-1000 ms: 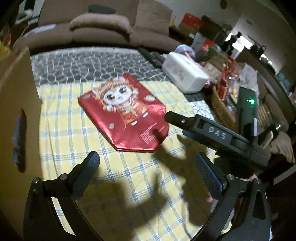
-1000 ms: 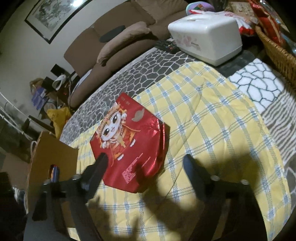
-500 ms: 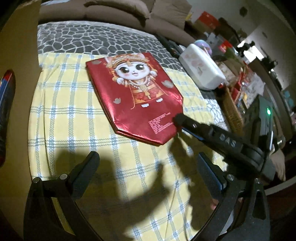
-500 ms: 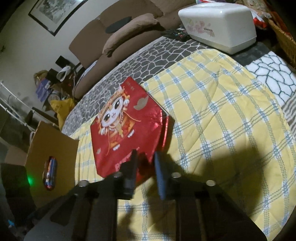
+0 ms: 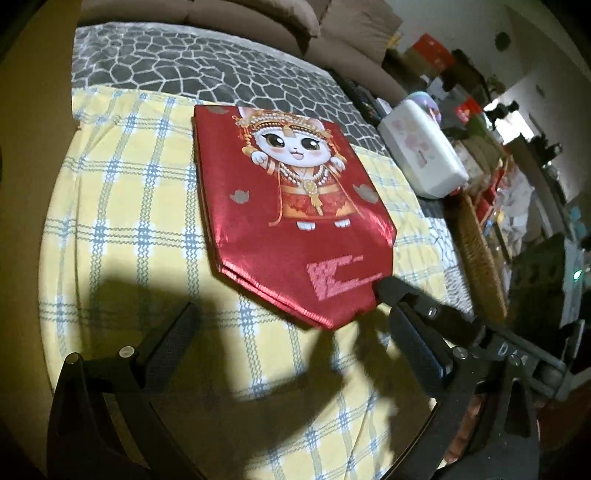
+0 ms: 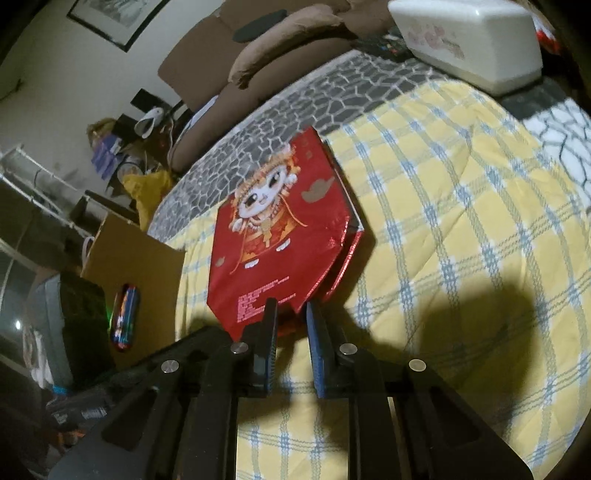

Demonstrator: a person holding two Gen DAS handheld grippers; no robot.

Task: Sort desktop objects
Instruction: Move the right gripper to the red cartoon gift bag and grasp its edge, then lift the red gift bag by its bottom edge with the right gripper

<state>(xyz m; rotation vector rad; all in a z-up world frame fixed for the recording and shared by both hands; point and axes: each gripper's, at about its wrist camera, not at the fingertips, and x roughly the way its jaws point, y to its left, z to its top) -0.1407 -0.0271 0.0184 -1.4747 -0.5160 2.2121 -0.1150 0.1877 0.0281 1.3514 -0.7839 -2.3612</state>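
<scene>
Since a second ago your right gripper (image 6: 290,317) has closed from wide to a narrow pinch on the near tip of the red bag (image 6: 280,243), mid-cloth. Left gripper (image 5: 291,328) hangs wide open, empty. Risk: glossy foil slipping out, held only by its tip.

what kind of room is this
Most likely a home living room: a brown sofa with cushions behind the cloth-covered table, a framed picture on the wall, and a white tissue box.
</scene>
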